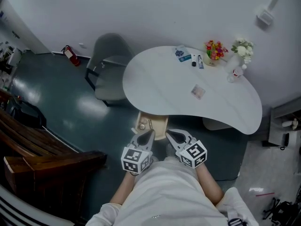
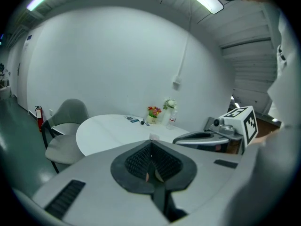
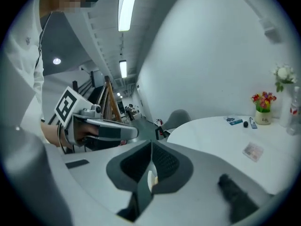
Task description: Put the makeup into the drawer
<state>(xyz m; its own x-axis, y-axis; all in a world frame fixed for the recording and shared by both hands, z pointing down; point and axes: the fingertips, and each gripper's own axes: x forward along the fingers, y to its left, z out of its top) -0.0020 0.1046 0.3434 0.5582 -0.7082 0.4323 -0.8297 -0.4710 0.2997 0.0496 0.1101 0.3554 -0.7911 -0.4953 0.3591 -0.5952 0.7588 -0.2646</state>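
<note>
Left gripper (image 1: 148,135) and right gripper (image 1: 172,135), jaws together and empty, hover near the open drawer (image 1: 158,124), while the makeup (image 1: 193,60) lies far across the table (image 1: 160,84), where unopened jaws would likely knock it aside.

A plain white wall (image 1: 141,13) rises behind a white, rounded bench (image 1: 155,86). A grey padded chair (image 1: 109,62) stands beside its left end on a glossy dark teal floor (image 1: 56,98). A red fire extinguisher (image 1: 70,55) sits at the wall's foot. Dark wooden furniture (image 1: 42,159) fills the near left corner. Strip lights (image 3: 126,6) run along the ceiling.
</note>
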